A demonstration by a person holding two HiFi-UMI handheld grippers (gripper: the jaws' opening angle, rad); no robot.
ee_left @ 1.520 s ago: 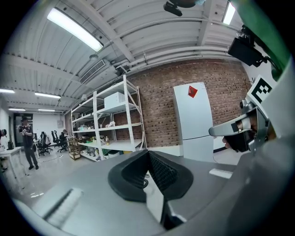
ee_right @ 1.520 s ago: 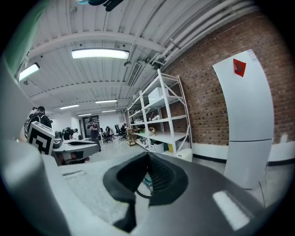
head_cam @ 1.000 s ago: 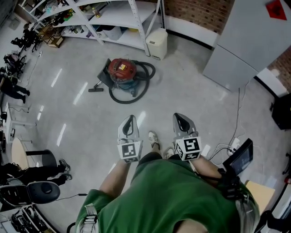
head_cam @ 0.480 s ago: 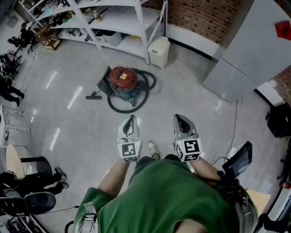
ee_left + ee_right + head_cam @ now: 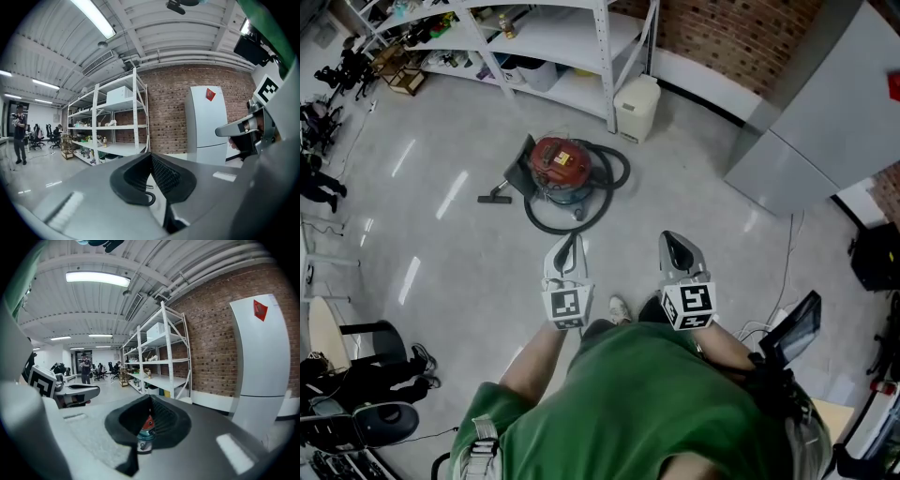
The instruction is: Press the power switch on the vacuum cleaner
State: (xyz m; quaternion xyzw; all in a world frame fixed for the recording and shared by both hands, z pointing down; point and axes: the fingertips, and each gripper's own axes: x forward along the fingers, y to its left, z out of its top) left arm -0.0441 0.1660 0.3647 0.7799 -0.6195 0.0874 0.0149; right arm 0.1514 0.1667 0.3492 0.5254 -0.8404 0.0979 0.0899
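The round canister vacuum cleaner with a red lid, teal body and looped black hose (image 5: 560, 161) stands on the pale polished floor (image 5: 441, 262), at about 11 o'clock from the person and well apart from both tools. Its black floor nozzle (image 5: 495, 198) lies at 8 o'clock of the canister. A cream plastic bin (image 5: 636, 108) sits at 1 o'clock of it, by the white metal shelving rack (image 5: 581, 37).

The left gripper (image 5: 572, 241) is clenched on nothing, its ribbed black pads meeting in its own view (image 5: 151, 161). The right gripper (image 5: 671, 240) is likewise closed and empty. In the right gripper view (image 5: 150, 405) the far-off vacuum cleaner (image 5: 146, 431) shows small through the slot below the joined pads. Both are held level at waist height, pointing toward 12 o'clock.

No switch can be made out on the lid from here, so the main risk is aiming at the wrong spot. The yellow-and-white label on the lid could be mistaken for the button. The hose loop at 5 o'clock of the canister lies across the approach and could catch a foot or a jaw tip. A sideways push could also shift the canister instead of pressing the switch.

Compared with a second ago, the vacuum cleaner has slid slightly down and right in the head view, nearer the gripper tips. The person's white shoe (image 5: 619, 307) has drawn back under the body, and both grippers remain closed in the same pose.
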